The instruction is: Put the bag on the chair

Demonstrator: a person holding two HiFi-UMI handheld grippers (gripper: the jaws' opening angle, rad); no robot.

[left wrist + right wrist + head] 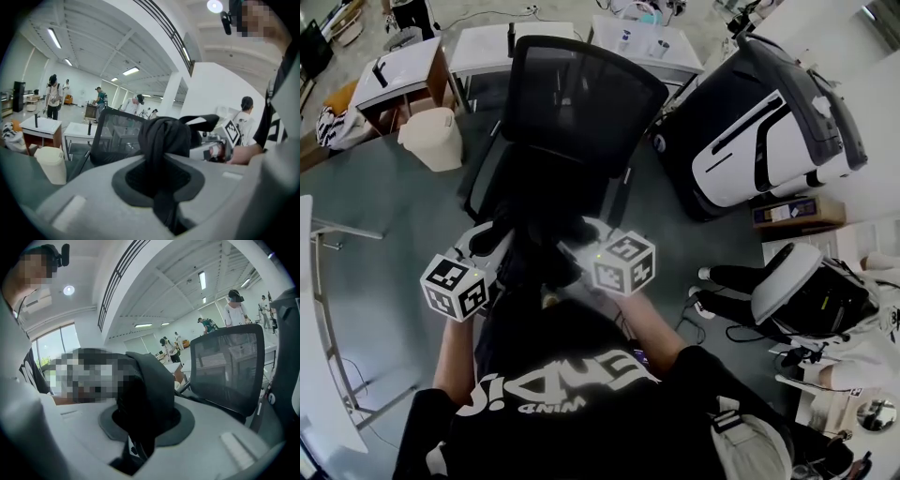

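Before the chair (572,122), left gripper (494,242) and right gripper (579,249), jaws tight on the bag (539,251)

The bag (164,133) is plain black. The chair (581,103) is black too, with a fine mesh back. The left tool (159,176) and right tool (140,427) are pale grey, each with a cube of black-and-white square markers. The bin (434,139) is cream and the floor (384,192) is dull grey-green.

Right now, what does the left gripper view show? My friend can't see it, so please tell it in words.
The left gripper has its jaws shut on a bunched-up piece of the black bag, which fills the middle of the view. Behind it stands a black mesh chair, with a cream bin to its left and people far off in a bright hall.
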